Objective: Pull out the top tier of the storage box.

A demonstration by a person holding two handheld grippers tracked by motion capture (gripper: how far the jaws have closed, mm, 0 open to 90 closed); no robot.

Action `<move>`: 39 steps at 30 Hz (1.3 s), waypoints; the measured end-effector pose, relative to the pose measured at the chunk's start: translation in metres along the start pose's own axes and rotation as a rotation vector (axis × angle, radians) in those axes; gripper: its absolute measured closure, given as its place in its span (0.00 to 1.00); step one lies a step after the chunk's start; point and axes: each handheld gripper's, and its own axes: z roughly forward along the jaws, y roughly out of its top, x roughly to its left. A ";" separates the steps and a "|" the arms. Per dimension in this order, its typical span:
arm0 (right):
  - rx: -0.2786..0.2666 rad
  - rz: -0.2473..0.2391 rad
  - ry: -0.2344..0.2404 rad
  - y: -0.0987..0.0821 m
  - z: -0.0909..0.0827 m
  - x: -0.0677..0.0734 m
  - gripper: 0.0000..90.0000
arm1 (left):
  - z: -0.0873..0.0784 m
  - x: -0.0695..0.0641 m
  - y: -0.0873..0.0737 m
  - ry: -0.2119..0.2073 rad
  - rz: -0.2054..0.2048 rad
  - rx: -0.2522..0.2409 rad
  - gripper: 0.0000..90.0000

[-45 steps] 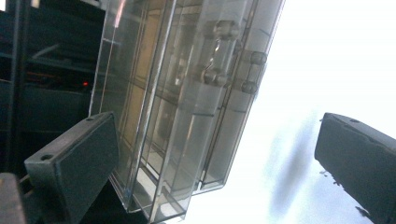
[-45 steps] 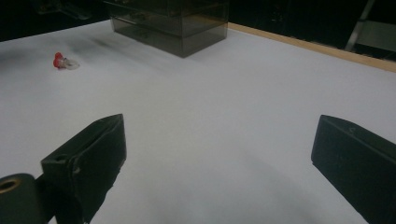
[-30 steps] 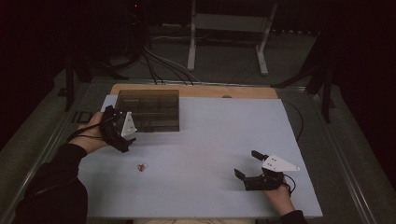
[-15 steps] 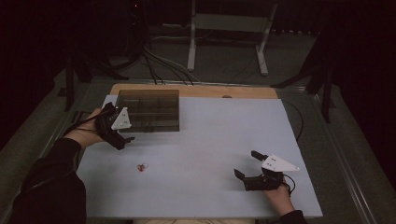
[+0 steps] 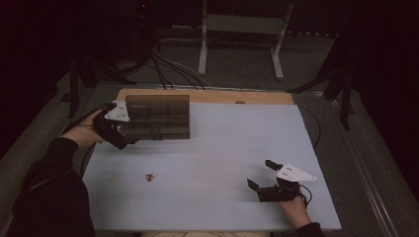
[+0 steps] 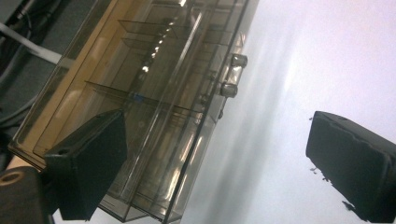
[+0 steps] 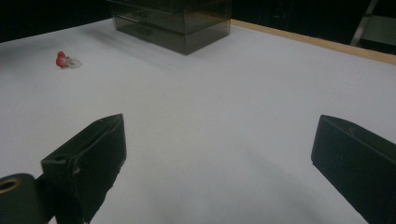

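Organizer box point(image 6: 140, 107) compartments murky, far end cut off; left claw point(image 6: 219, 163) open beside it, right claw point(image 7: 219, 163) open.

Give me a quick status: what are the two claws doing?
Left claw open at clear compartment box, jaws just closing slightly, nothing between. Right claw open, empty, over table. Small red piece untouched.

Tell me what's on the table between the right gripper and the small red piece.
Nothing: in the high view, only bare table separates the right gripper from the small red piece.
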 end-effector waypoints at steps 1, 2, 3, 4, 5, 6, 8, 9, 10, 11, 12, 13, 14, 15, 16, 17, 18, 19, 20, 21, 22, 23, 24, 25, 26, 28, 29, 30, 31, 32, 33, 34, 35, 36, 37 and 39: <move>0.001 0.001 0.002 0.000 0.000 0.000 0.03 | 0.001 0.005 0.000 -0.028 -0.051 -0.004 0.08; 0.001 0.001 0.003 0.000 0.000 0.000 0.03 | 0.001 0.005 0.000 -0.029 -0.058 -0.006 0.09; 0.002 0.001 0.003 0.000 0.000 0.000 0.03 | 0.002 0.006 0.000 -0.033 -0.063 -0.007 0.09; 0.002 0.001 0.004 0.000 0.001 0.000 0.03 | 0.003 0.006 0.000 -0.046 -0.071 -0.006 0.09; 0.001 0.002 0.004 0.000 0.001 0.000 0.03 | 0.004 0.006 0.000 -0.053 -0.072 -0.014 0.10; 0.001 0.002 0.004 0.000 0.001 0.000 0.03 | 0.004 0.006 0.000 -0.053 -0.072 -0.014 0.10; -0.001 0.003 0.006 0.000 0.001 0.000 0.03 | 0.008 0.006 -0.001 -0.060 -0.060 -0.014 0.11; -0.001 0.004 0.006 0.000 0.001 0.000 0.03 | 0.009 0.007 -0.001 -0.067 -0.061 -0.008 0.11; -0.001 0.005 0.006 0.000 0.001 0.000 0.03 | 0.010 0.007 -0.002 -0.078 -0.062 -0.010 0.12; -0.002 0.006 0.006 -0.001 0.001 0.000 0.03 | 0.011 0.006 -0.002 -0.070 -0.062 -0.012 0.14; -0.002 0.006 0.006 -0.001 0.001 0.000 0.03 | 0.011 0.006 -0.002 -0.070 -0.062 -0.012 0.22; -0.003 0.007 0.006 -0.001 0.001 0.000 0.03 | 0.012 0.006 -0.004 -0.035 -0.063 -0.027 0.22; -0.003 0.009 0.007 -0.001 0.001 0.000 0.03 | 0.013 0.005 -0.005 -0.007 -0.054 -0.029 0.28; -0.003 0.009 0.007 -0.001 0.001 -0.001 0.03 | 0.013 0.005 -0.005 0.013 -0.041 -0.034 0.35; -0.003 0.009 0.008 -0.001 0.001 -0.001 0.03 | 0.013 0.005 -0.006 0.019 -0.034 -0.033 0.36; -0.004 0.008 0.008 -0.001 0.001 -0.001 0.03 | 0.014 0.005 -0.006 0.027 -0.033 -0.028 0.39; -0.003 0.008 0.008 -0.001 0.001 -0.001 0.03 | 0.015 0.005 -0.006 0.030 -0.024 -0.019 0.41; -0.002 0.009 0.009 -0.001 0.001 -0.001 0.03 | 0.017 0.004 -0.005 0.043 -0.014 -0.008 0.41; -0.001 0.008 0.009 -0.001 0.001 0.000 0.03 | 0.018 0.004 -0.005 0.043 0.004 0.001 0.46; -0.001 0.007 0.009 -0.001 0.001 0.000 0.03 | 0.019 0.004 -0.005 0.048 0.014 0.004 0.47; -0.001 0.008 0.009 -0.001 0.001 0.000 0.03 | 0.020 0.004 -0.005 0.049 0.016 0.010 0.49; -0.003 0.008 0.009 -0.001 0.001 0.000 0.03 | 0.021 0.004 -0.005 0.040 0.022 0.011 0.53; -0.002 0.008 0.009 -0.001 0.001 0.000 0.03 | 0.022 0.003 -0.004 0.045 0.035 0.026 0.53; -0.002 0.008 0.009 -0.001 0.001 -0.001 0.03 | 0.024 0.003 -0.004 0.052 0.051 0.041 0.55; -0.003 0.008 0.009 -0.001 0.001 -0.001 0.03 | 0.025 0.003 -0.005 0.042 0.059 0.048 0.58; -0.004 0.010 0.009 -0.001 0.000 -0.001 0.03 | 0.029 0.004 -0.006 0.038 0.085 0.064 0.62; -0.004 0.010 0.009 -0.001 0.000 -0.001 0.03 | 0.030 0.005 -0.007 0.025 0.084 0.068 0.64; -0.003 0.010 0.010 -0.001 0.000 -0.001 0.03 | 0.031 0.005 -0.008 0.022 0.080 0.067 0.65; -0.002 0.010 0.010 -0.001 0.000 -0.001 0.03 | 0.032 0.006 -0.008 0.013 0.068 0.067 0.67; -0.002 0.010 0.010 -0.001 0.000 -0.001 0.03 | 0.033 0.007 -0.009 0.010 0.068 0.073 0.67; -0.002 0.010 0.010 -0.001 0.000 -0.001 0.03 | 0.034 0.008 -0.009 0.009 0.069 0.072 0.69; -0.002 0.010 0.010 -0.001 0.000 -0.001 0.03 | 0.035 0.008 -0.009 0.004 0.067 0.078 0.71; -0.002 0.009 0.010 -0.001 0.000 -0.001 0.03 | 0.035 0.009 -0.009 0.004 0.072 0.083 0.72; -0.002 0.009 0.010 -0.001 0.000 -0.001 0.03 | 0.036 0.010 -0.009 0.002 0.072 0.085 0.73; -0.002 0.009 0.010 -0.001 0.000 -0.001 0.03 | 0.036 0.010 -0.008 -0.003 0.067 0.089 0.76; -0.002 0.009 0.009 -0.001 0.000 -0.001 0.03 | 0.037 0.011 -0.008 -0.017 0.064 0.088 0.78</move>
